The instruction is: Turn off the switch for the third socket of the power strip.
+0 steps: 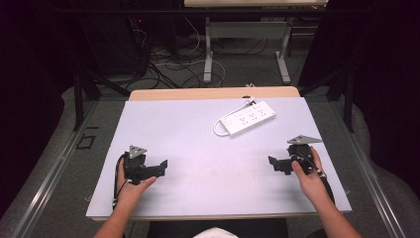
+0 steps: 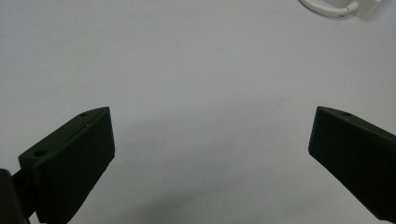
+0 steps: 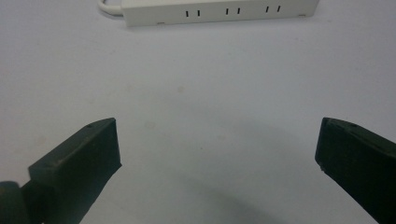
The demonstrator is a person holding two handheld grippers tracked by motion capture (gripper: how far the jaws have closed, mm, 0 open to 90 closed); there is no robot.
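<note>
**Power strip waiting, both grippers empty**

Power strip [image 1: 246, 118] lies flat on the table [image 1: 198, 163], upper centre-right of the high view, set at a diagonal with its right end farther up the frame. White, long, rectangular body; three socket groups on top, read as pairs of dark slots along the top edge of the right gripper view [image 3: 219, 10]. White cord loops off its lower-left end [image 1: 219, 130]; a bit of that loop and the strip's corner sit at the top right of the left gripper view [image 2: 332, 8]. Short cable stub at its upper end near the table's far edge.

Left gripper [image 1: 161, 166], lower left of the high view, fingers spread wide, nothing between them, bare table below. Right gripper [image 1: 272, 162], lower right, fingers also wide apart and empty. Both well apart from the strip; the right one is nearer.

Step in hand, by my judgement: approach and grasp. To do it well, turn the fingers across the strip's narrow width, not its length, and come down mid-body so it lifts level. Keep clear of the cord loop so it doesn't snag or drag. Smooth plastic may slip, so close squarely on the side walls. The left gripper could steady the cord end.
</note>
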